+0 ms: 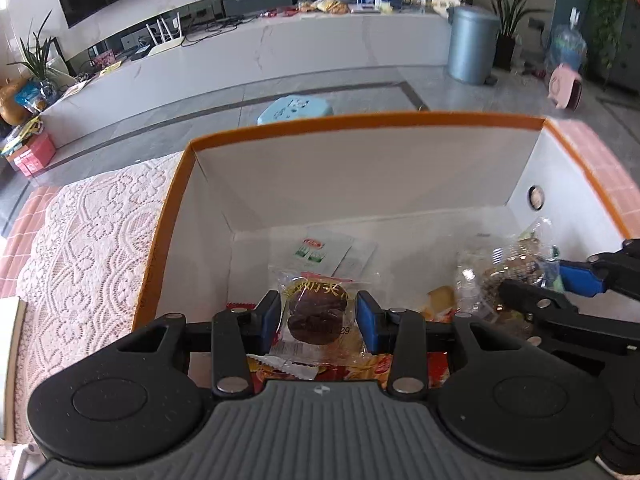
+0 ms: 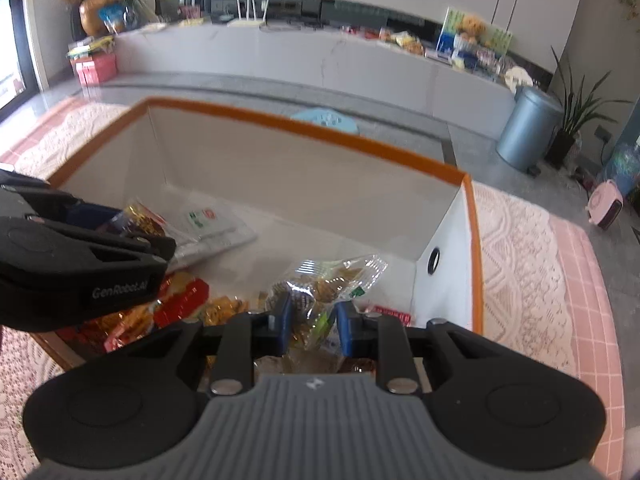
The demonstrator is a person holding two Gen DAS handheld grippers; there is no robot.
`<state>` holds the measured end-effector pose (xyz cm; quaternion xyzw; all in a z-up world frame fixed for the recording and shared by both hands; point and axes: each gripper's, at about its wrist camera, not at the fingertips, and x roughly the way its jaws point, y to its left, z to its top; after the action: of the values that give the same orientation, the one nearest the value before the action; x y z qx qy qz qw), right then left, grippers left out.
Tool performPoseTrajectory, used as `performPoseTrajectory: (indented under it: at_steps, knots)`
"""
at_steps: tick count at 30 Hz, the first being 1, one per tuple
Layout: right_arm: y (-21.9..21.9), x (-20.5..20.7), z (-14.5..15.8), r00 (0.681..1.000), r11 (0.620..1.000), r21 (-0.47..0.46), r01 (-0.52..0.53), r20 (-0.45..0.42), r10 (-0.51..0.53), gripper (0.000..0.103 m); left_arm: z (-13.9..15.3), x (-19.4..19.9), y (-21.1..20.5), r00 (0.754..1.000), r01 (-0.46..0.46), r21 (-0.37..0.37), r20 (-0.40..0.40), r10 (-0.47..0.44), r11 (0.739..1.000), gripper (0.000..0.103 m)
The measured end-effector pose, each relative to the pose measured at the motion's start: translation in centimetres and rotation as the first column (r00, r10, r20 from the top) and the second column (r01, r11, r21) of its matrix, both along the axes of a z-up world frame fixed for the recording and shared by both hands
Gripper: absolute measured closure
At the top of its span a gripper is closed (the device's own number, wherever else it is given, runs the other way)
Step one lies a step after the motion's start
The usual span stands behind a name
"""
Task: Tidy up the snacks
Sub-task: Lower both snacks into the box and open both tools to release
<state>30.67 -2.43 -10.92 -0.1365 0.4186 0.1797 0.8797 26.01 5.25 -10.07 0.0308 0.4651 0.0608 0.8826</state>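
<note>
On the pink lace-covered table (image 1: 92,240), we are lowering two snacks into the orange-rimmed white cardboard box (image 1: 360,168), already partly filled: left gripper (image 1: 318,316) clamping a clear-wrapped brown cake (image 1: 316,312), right gripper (image 2: 312,322) clamping a crinkly clear snack packet (image 2: 328,276).

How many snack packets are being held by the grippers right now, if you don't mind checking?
2: a dark round cake packet in the left gripper, and a clear mixed-snack bag in the right gripper. Others lie loose in the box.

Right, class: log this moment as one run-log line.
left gripper: shut on brown pastry packet | right gripper: shut on clear snack bag | both over orange-rimmed box
</note>
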Motion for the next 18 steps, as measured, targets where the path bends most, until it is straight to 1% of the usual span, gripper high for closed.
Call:
performPoseTrajectory:
  at_steps: [5, 7, 10, 11, 13, 15, 17, 18]
  knots:
    - [0.4, 0.1, -1.0, 0.999, 0.999, -0.042, -0.003, -0.035, 0.001, 0.082, -0.6, 0.7, -0.1, 0.999, 0.008, 0.046, -0.041, -0.006, 0.999, 0.055]
    - [0.6, 0.0, -1.0, 0.999, 0.999, -0.048, -0.011, -0.031, 0.009, 0.082, -0.8, 0.9, 0.0, 0.998, 0.01, 0.042, -0.061, -0.007, 0.999, 0.053]
    - [0.7, 0.0, -0.8, 0.999, 0.998, -0.055, -0.018, -0.032, 0.016, 0.081, -0.8, 0.7, 0.0, 0.998, 0.005, 0.031, -0.055, -0.003, 0.999, 0.049]
    - [0.7, 0.0, -0.6, 0.999, 0.998, -0.056, -0.022, -0.031, 0.021, 0.08, -0.7, 0.5, 0.0, 0.999, 0.005, 0.035, -0.053, -0.003, 0.999, 0.049]
    - [0.8, -0.1, -0.3, 0.999, 0.997, -0.063, -0.035, -0.024, 0.034, 0.074, -0.5, 0.4, -0.1, 0.999, 0.004, 0.05, -0.048, -0.002, 0.999, 0.045]
    - [1.2, -0.5, 0.0, 0.998, 0.995, -0.082, -0.061, 0.004, 0.062, 0.068, -0.2, 0.3, -0.1, 0.999, 0.004, 0.065, -0.042, -0.001, 0.998, 0.043]
    - [1.5, -1.0, 0.4, 0.996, 0.991, -0.104, -0.079, 0.024, 0.082, 0.064, 0.2, 0.1, 0.0, 0.999, 0.004, 0.061, -0.035, -0.001, 0.998, 0.041]
    - [1.5, -1.1, 0.6, 0.996, 0.991, -0.106, -0.085, 0.028, 0.088, 0.062, 0.5, 0.0, 0.1, 1.0, 0.004, 0.056, -0.029, -0.003, 0.998, 0.038]
